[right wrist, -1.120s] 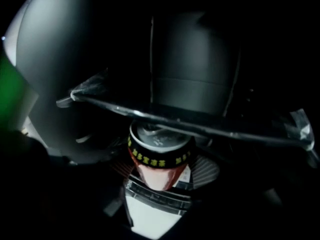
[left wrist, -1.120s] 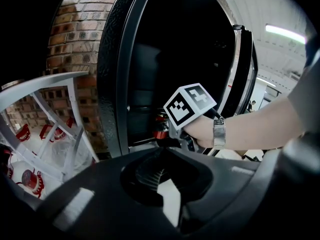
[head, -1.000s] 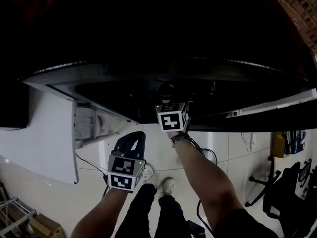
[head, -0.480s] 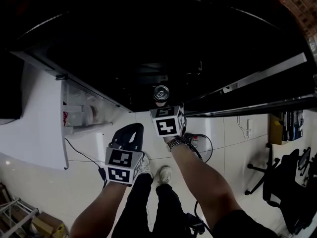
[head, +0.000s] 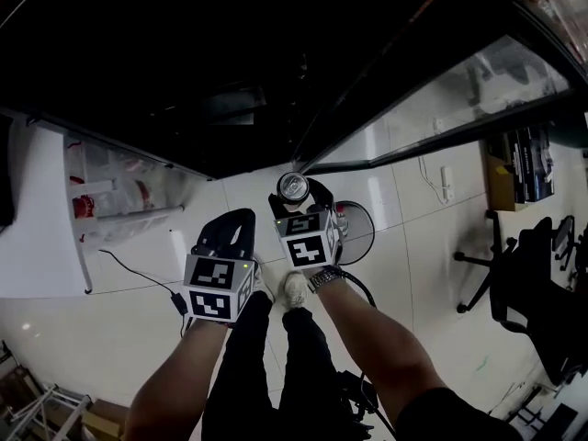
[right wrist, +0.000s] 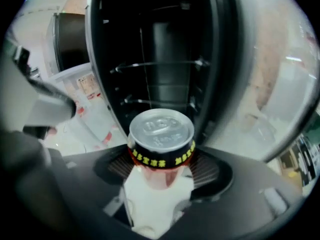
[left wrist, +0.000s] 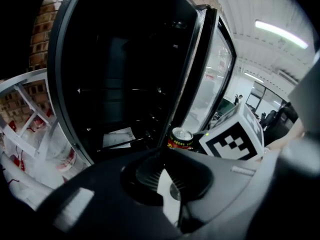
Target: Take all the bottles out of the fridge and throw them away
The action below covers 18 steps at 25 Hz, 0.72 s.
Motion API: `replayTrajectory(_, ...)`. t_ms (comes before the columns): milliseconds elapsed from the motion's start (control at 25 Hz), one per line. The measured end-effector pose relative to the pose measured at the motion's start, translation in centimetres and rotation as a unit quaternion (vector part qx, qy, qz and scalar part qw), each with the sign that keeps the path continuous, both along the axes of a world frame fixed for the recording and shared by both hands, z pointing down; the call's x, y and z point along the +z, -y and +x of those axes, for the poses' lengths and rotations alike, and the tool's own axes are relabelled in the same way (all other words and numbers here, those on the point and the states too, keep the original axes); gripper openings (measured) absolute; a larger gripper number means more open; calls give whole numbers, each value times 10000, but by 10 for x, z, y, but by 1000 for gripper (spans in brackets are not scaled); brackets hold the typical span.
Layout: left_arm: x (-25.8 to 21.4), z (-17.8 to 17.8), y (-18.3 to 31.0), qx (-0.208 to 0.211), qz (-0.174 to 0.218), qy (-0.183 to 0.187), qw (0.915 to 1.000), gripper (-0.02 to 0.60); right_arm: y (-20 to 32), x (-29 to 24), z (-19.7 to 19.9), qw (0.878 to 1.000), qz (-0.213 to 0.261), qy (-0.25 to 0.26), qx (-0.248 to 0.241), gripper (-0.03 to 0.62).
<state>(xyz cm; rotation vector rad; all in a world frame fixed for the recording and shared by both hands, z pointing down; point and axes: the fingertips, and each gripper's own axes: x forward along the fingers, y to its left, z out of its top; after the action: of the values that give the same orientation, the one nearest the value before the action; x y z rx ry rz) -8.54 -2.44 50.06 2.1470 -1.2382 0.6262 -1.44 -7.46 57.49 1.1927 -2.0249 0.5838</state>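
**Head view**
- can (head: 294,187): held by the right gripper (head: 296,200), top up towards the camera, outside the fridge (head: 230,81) and over the floor.
- left gripper (head: 237,220): just beside the right one, lower left, holding nothing.
- door (head: 459,90): glass, swung open to the right.
- bag (head: 119,191): clear with red print, hung in a white frame, well left of the can. It is probably the bin, and the left gripper is the nearer to it.

**Left gripper view**
- left gripper (left wrist: 162,154): jaw tips meet, with nothing between them.
- can (left wrist: 180,139): just beyond the tips, next to the right gripper's marker cube (left wrist: 235,139).
- fridge (left wrist: 125,84): wire shelves in a dark cavity. Only a pale sheet shows low down, and I cannot tell whether any bottles are left.
- bag (left wrist: 30,149): lower left, with crumpled plastic inside. No bottle can be made out in it.

**Right gripper view**
- right gripper (right wrist: 161,159): jaws wide, with the pads pressed on either side of the can (right wrist: 161,139).
- can axis: upright, crossing the line of the jaws.
- fridge (right wrist: 160,59): straight ahead, and the visible shelves look bare.
- bag (right wrist: 90,114): to the left, so the throw calls for a swing leftwards.
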Motion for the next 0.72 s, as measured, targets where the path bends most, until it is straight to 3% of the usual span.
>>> replayTrajectory(400,42,105,-49,899,-367,-1,9953,3,-88,59,123,9941,-618,-197,867,328)
replayTrajectory(720,74,170,-85,1548,-667,93,9856,3,-142,107,192,9825,-1086,-210,1499,328)
